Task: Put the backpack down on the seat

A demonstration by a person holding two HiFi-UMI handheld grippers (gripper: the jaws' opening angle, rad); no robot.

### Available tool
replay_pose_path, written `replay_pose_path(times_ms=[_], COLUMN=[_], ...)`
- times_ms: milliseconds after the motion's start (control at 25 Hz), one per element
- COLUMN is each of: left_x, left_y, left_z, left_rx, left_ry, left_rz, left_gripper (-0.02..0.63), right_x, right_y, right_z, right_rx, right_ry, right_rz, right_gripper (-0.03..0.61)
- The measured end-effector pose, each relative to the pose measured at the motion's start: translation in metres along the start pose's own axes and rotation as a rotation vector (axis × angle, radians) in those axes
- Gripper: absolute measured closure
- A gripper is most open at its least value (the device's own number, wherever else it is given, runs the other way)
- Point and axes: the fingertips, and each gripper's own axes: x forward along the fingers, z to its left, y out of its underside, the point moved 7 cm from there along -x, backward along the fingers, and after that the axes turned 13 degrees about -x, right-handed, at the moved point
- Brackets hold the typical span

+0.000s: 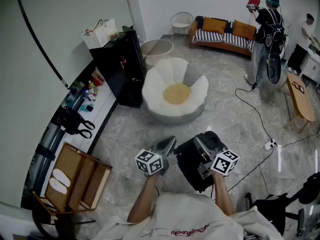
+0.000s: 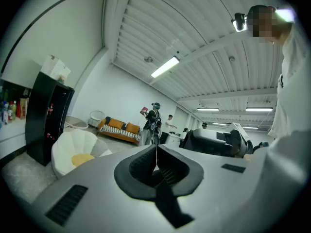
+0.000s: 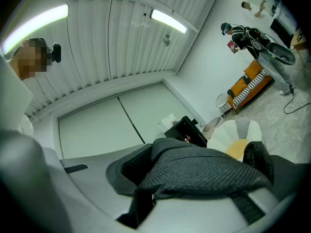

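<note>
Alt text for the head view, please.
Seen from above, the right gripper holds a black backpack over the grey floor, the left gripper beside it. Ahead stands a white petal-shaped seat with a yellow cushion.

Bare floor (image 1: 150, 131) lies before the seat (image 1: 159, 79); black cabinet (image 1: 120, 66) crowds beside it.

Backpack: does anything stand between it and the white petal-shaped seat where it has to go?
Nothing visible does. The right gripper is shut on the backpack, and only bare floor lies between it and the seat, whose cushion is free.
</note>
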Motion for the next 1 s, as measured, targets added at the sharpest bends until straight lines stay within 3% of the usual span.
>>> replay_pose_path(times_ms=[480, 1000], left_x=[0.004, 0.029], left_y=[0.004, 0.037], left_z=[-0.013, -0.046], left_rx=[0.003, -0.007], left_ry=[-0.01, -0.066], left_rz=[-0.004, 0.006], left_gripper=[0.581, 0.581], right_x=[-0.011, -0.042], right_y=[-0.004, -0.008], right_z=[-0.002, -0.026], right_rx=[0.021, 0.055], right_ry=[-0.041, -0.11], right_rz=[0.016, 0.07], right_gripper=[0.535, 0.535])
